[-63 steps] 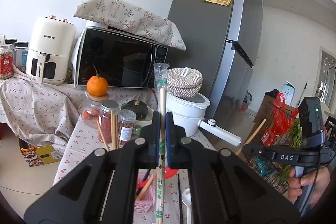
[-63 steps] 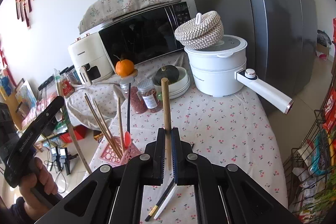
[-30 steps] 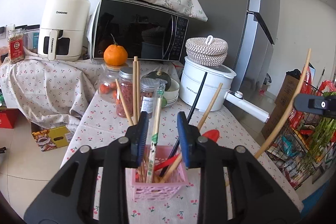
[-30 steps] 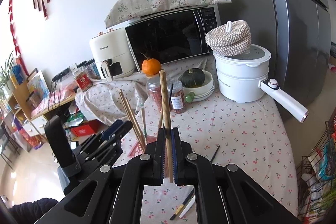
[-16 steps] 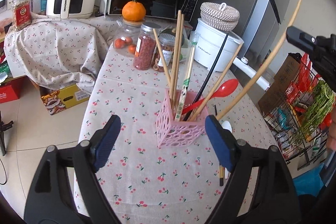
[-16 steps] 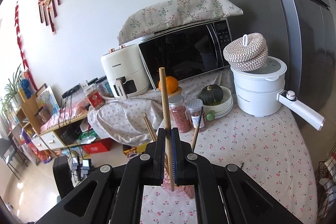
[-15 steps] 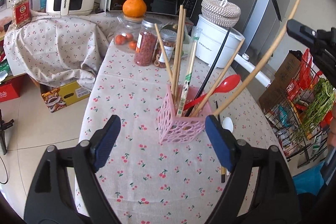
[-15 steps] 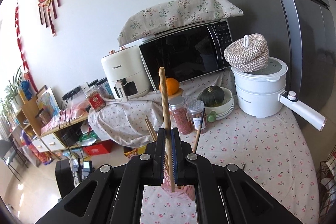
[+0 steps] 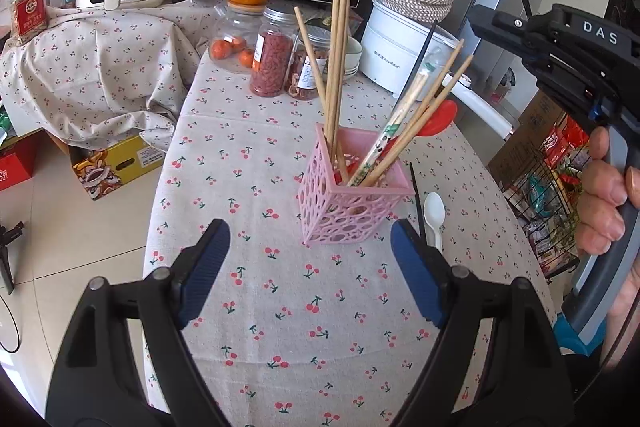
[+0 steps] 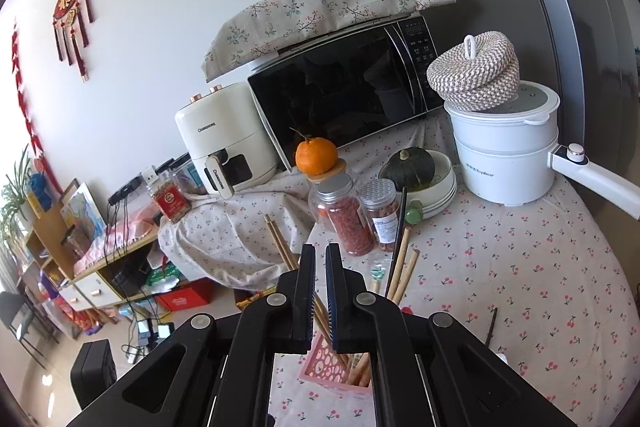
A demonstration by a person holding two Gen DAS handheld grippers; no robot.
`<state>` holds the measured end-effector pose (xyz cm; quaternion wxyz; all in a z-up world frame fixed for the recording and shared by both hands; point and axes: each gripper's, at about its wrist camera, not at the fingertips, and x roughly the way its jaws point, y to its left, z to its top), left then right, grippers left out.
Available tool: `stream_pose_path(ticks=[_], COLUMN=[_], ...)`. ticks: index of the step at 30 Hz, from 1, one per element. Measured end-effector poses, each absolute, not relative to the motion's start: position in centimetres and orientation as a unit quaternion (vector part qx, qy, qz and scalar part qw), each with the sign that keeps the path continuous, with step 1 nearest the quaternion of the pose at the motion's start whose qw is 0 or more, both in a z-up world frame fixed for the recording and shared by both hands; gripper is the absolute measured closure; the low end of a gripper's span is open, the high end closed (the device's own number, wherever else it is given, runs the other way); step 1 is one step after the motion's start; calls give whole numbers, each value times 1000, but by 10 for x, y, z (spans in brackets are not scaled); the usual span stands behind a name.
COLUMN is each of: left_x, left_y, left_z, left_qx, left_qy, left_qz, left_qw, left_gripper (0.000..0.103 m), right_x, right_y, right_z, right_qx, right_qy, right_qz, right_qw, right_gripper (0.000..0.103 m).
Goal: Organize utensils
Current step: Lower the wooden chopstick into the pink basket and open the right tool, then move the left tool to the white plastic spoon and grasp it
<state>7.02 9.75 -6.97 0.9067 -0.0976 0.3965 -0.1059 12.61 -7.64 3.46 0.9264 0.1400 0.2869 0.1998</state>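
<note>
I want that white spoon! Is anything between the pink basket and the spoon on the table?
Yes. In the left wrist view a black chopstick lies on the cloth between basket and spoon.

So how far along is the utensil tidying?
Mostly done: wooden chopsticks, a wrapped pair and a red spoon stand in the pink basket. Nothing in hand: left gripper open, right gripper shut, empty. A white spoon and black chopstick lie beside the basket.
</note>
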Motion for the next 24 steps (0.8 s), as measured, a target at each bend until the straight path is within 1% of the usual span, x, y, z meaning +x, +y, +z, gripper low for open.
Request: stream_pose_path(ticks=[7, 10, 11, 12, 13, 14, 15, 16, 18, 20, 24], left_x=[73, 74, 74, 74, 74, 74, 74, 74, 75, 75, 74], left_y=[90, 87, 86, 84, 82, 81, 79, 77, 72, 65, 49], left_z=[-71, -70, -70, -69, -69, -69, -69, -69, -69, -69, -70], left_qx=[-92, -93, -93, -93, -92, -91, -91, -91, -90, -87, -76], left_qy=[405, 407, 408, 409, 410, 410, 411, 411, 415, 418, 426], left_qz=[-107, -109, -109, -109, -110, -110, -111, -112, -114, -117, -125], left_qw=[903, 902, 902, 901, 901, 901, 901, 900, 898, 897, 893], left_gripper=[20, 20, 20, 20, 19, 19, 18, 17, 17, 16, 16], right_x=[124, 119, 116, 114, 110, 107, 103, 100, 94, 88, 81], right_y=[-89, -100, -104, -109, -115, -120, -126, -132, -146, -160, -184], right_z=[34, 38, 40, 42, 45, 47, 50, 52, 54, 53, 44], right_qx=[146, 149, 149, 149, 148, 147, 145, 142, 138, 134, 122], right_qy=[302, 305, 305, 304, 301, 299, 296, 294, 293, 295, 315], right_qz=[207, 201, 200, 200, 198, 195, 191, 188, 178, 164, 132], right_qw=[919, 919, 919, 920, 921, 922, 924, 926, 929, 932, 932], right_gripper=[96, 91, 84, 73, 67, 53, 45, 42, 30, 22, 16])
